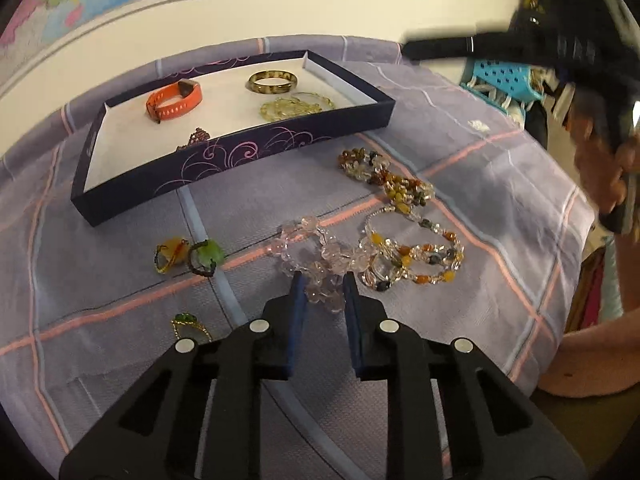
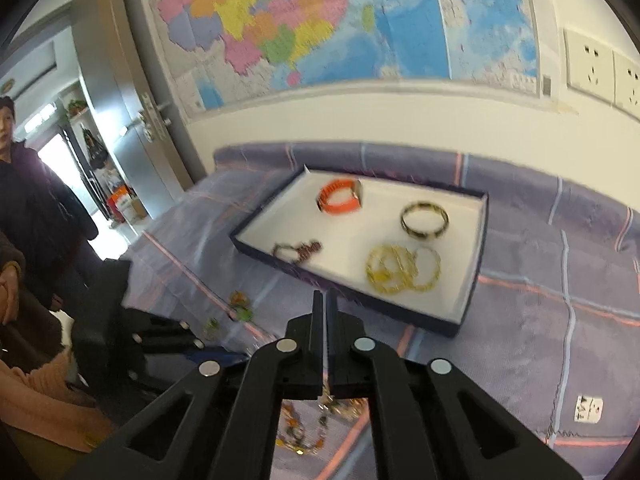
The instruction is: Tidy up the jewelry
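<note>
While the left gripper (image 1: 323, 286) hangs low over the checked cloth (image 1: 500, 184) with its jaws apart on either side of a clear bead bracelet (image 1: 316, 256), the right gripper (image 2: 325, 304) is raised before the box (image 2: 478, 248), jaws pressed together with nothing seen between them. Inside the box lie an orange band (image 2: 340, 197), a dark bangle (image 2: 425, 219) and yellow bracelets (image 2: 402, 269); mixed bead strands (image 1: 404, 216) and small rings (image 1: 188, 256) lie on the cloth.

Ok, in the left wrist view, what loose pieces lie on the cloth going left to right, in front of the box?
Yellow-stone ring → green-stone ring on dark band → clear pink crystal bead bracelet → clear, amber and orange mixed-bead bracelets.
</note>
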Available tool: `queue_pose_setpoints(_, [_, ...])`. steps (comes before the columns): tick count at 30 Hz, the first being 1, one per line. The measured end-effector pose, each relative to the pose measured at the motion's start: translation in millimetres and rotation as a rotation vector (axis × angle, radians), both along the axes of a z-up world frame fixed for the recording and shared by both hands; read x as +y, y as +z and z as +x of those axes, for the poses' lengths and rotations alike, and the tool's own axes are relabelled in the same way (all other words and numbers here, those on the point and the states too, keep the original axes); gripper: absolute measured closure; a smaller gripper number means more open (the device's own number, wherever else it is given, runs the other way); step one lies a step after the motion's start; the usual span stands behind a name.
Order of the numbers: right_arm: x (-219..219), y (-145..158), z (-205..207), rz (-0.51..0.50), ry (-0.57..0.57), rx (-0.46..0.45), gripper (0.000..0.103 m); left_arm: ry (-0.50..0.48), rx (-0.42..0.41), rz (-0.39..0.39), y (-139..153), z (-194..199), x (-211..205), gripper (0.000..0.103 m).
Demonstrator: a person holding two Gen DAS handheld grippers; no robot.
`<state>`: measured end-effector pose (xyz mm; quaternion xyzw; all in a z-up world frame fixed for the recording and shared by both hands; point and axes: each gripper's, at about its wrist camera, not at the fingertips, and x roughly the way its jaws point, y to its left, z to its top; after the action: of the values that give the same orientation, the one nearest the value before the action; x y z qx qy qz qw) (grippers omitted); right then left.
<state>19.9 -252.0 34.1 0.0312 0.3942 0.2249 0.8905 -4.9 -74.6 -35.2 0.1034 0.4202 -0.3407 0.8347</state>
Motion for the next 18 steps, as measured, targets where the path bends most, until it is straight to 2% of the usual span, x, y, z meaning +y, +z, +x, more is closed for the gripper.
queue_pose_setpoints(1, [-1,-8,2,-0.011,-0.001,0.029,0.094,0.002,0.0,-0.002,1,-1,-1,0.084])
queue_pose_setpoints(3, [-2,-30,5,-0.027,-0.001,0.112,0.077,0.011,0.0,-0.008,0,0,0,0.084])
queue_pose_setpoints(5, [0,-45,6,-0.022,0.003,0.159,0.071,0.015,0.002,-0.013,1,0,0,0.084])
queue_pose_setpoints(11, [13,-66,14,-0.036,-0.02,0.204,0.071,0.041,0.014,-0.042,4,6,3,0.084])
queue_pose_setpoints(13, [16,-72,16,-0.054,-0.026,0.206,0.078,0.041,0.016,-0.059,7,8,5,0.084])
queue_pose_setpoints(14, [17,-72,16,-0.065,-0.027,0.201,0.089,0.043,0.016,-0.067,9,8,5,0.084])
queue_pose_setpoints(18, [10,-56,11,-0.034,-0.025,0.162,0.094,0.046,0.01,-0.098,19,12,7,0.084])
